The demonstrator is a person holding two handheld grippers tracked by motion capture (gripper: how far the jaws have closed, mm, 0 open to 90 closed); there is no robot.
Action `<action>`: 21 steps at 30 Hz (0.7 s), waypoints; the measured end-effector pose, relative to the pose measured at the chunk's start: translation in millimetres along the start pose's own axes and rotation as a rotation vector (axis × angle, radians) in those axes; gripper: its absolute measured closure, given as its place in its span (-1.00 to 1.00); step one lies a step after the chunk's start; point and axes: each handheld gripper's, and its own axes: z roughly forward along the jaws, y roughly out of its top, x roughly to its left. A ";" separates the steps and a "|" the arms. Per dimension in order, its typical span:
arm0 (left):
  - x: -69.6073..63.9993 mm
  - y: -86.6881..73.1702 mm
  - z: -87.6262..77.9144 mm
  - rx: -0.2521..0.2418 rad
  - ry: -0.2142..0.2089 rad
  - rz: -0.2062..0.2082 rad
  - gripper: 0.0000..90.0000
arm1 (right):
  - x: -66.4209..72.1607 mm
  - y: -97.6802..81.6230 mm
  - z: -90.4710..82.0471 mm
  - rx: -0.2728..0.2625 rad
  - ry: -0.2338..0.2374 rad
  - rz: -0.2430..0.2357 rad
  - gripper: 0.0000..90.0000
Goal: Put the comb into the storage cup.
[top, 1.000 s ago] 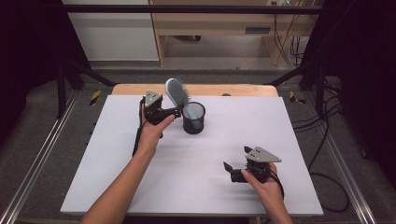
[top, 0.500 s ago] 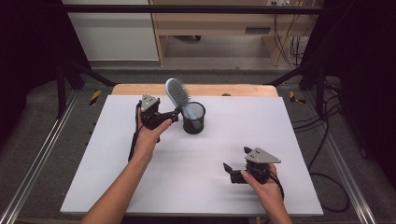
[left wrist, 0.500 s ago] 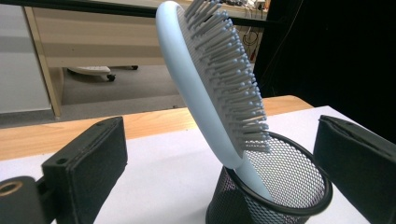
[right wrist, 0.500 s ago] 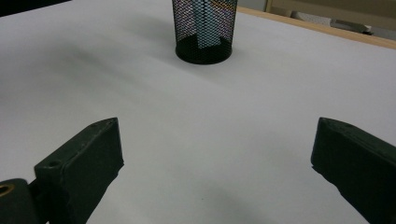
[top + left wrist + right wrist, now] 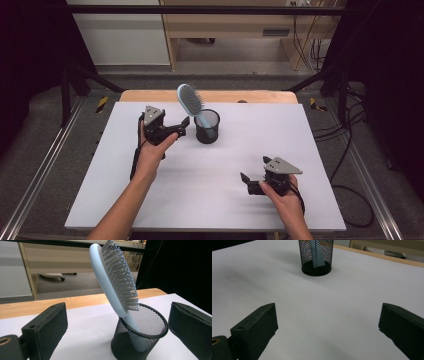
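the hairbrush (image 5: 190, 101) already stands in the mesh cup (image 5: 207, 127), and the left hand-held gripper (image 5: 176, 128) at its 9 o'clock is open and empty.

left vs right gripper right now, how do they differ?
The left gripper sits far up the table beside the mesh cup holding the hairbrush; the right gripper sits near the front edge, far from the cup. The left points toward the cup; the right points across bare table. Both are open, holding nothing.
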 end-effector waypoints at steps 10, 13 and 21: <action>-2.3 5.6 -18.5 -0.033 -0.023 0.009 -0.95 | 3.7 0.6 2.8 0.012 0.002 -0.023 -0.94; -1.1 5.4 -24.1 -0.032 -0.022 0.012 -0.95 | 3.8 1.4 3.3 0.009 0.008 -0.028 -0.94; 6.1 13.8 -42.4 -0.049 -0.023 0.014 -0.97 | 4.6 4.1 2.8 0.008 0.018 -0.030 -0.94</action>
